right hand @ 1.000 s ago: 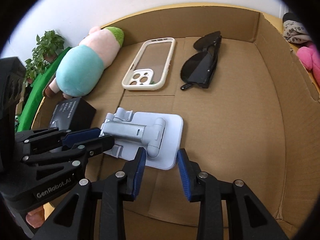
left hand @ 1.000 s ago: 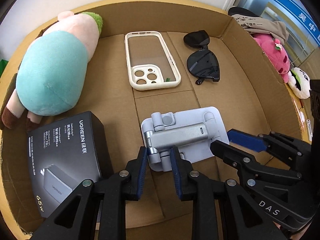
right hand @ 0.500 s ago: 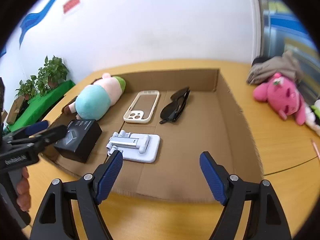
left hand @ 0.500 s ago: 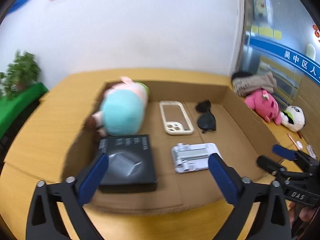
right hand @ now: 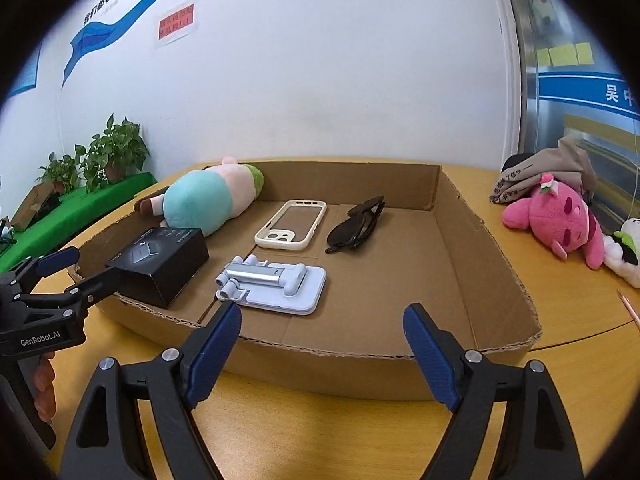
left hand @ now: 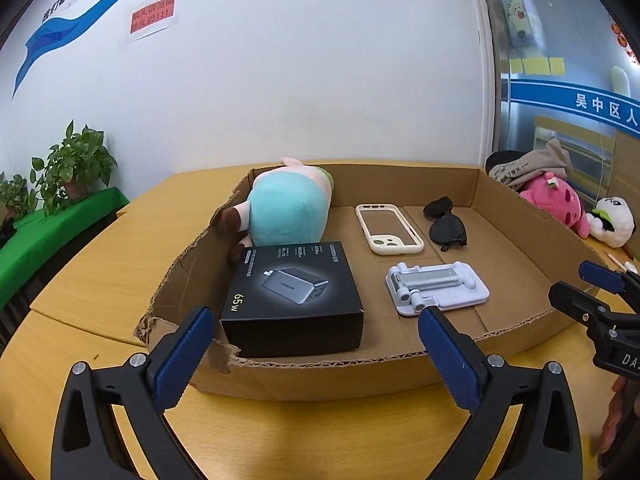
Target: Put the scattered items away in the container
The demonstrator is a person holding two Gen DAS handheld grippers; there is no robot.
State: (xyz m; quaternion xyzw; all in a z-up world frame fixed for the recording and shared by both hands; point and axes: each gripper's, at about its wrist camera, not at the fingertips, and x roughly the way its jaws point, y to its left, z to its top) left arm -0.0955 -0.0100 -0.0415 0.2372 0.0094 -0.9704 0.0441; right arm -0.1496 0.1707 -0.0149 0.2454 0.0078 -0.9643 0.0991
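A shallow cardboard box (left hand: 320, 372) (right hand: 472, 240) on a wooden table holds a pale blue phone stand (left hand: 436, 286) (right hand: 276, 284), a black charger box (left hand: 292, 296) (right hand: 160, 264), a cream phone case (left hand: 388, 228) (right hand: 292, 230), black sunglasses (left hand: 446, 226) (right hand: 356, 230) and a teal and pink plush (left hand: 288, 210) (right hand: 208, 202). My left gripper (left hand: 314, 348) is open and empty, outside the box's near wall. My right gripper (right hand: 322, 344) is open and empty, also before the near wall. Each gripper shows at the edge of the other's view.
A pink plush (left hand: 556, 204) (right hand: 560, 224), a white plush (left hand: 614, 220) and a grey cloth bundle (right hand: 544, 176) lie on the table to the right of the box. Potted plants (left hand: 72, 168) on a green ledge stand at the left. A white wall is behind.
Both grippers opened, let go of the phone stand and pulled back up out of the box to in front of its near wall. The stand stays on the box floor.
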